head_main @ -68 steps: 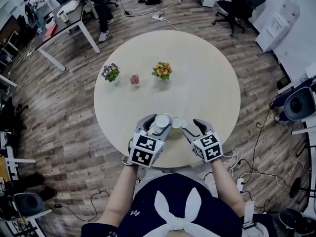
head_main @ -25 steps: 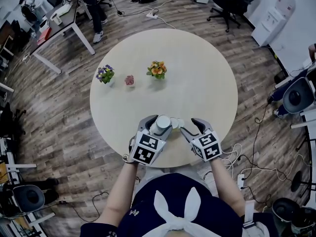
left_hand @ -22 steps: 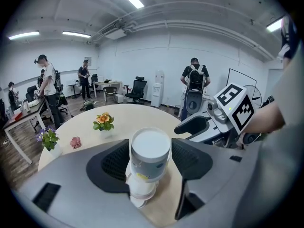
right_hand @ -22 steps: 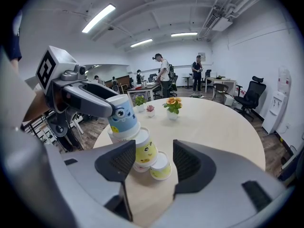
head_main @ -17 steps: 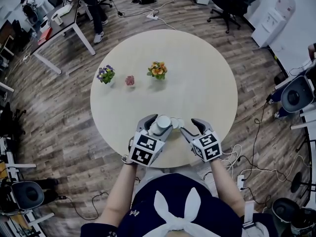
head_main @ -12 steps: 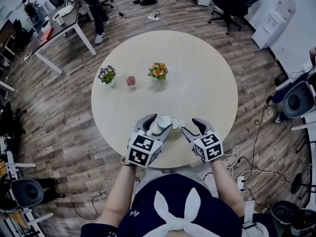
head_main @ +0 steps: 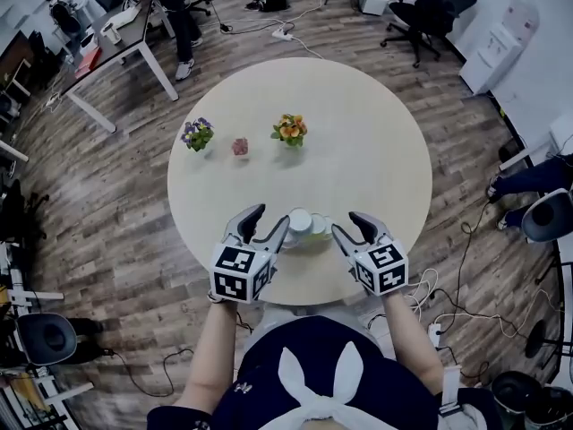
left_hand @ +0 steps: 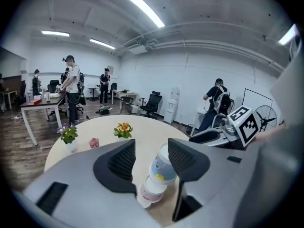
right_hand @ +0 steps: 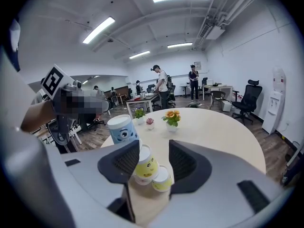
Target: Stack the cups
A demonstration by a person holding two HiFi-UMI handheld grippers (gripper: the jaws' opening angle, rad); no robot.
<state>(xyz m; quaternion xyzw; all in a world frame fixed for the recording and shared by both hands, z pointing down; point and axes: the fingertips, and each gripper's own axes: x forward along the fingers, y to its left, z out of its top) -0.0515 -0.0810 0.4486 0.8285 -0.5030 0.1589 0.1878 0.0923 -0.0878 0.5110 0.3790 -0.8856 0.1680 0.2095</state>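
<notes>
Long white ceiling strip lights [left_hand: 144, 7] brighten both gripper views evenly, their rims bent by fisheye and darkened black, while the head view looks dimmer yet sharp.

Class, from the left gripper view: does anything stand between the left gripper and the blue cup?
Nothing visible does. The left gripper has just been closing its jaws a little and holds nothing; the blue cup stands in plain sight just beyond their tips.

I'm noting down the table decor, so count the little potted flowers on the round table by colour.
Purple flowers: 1
Pink flowers: 1
Orange flowers: 1
Total: 3
</notes>
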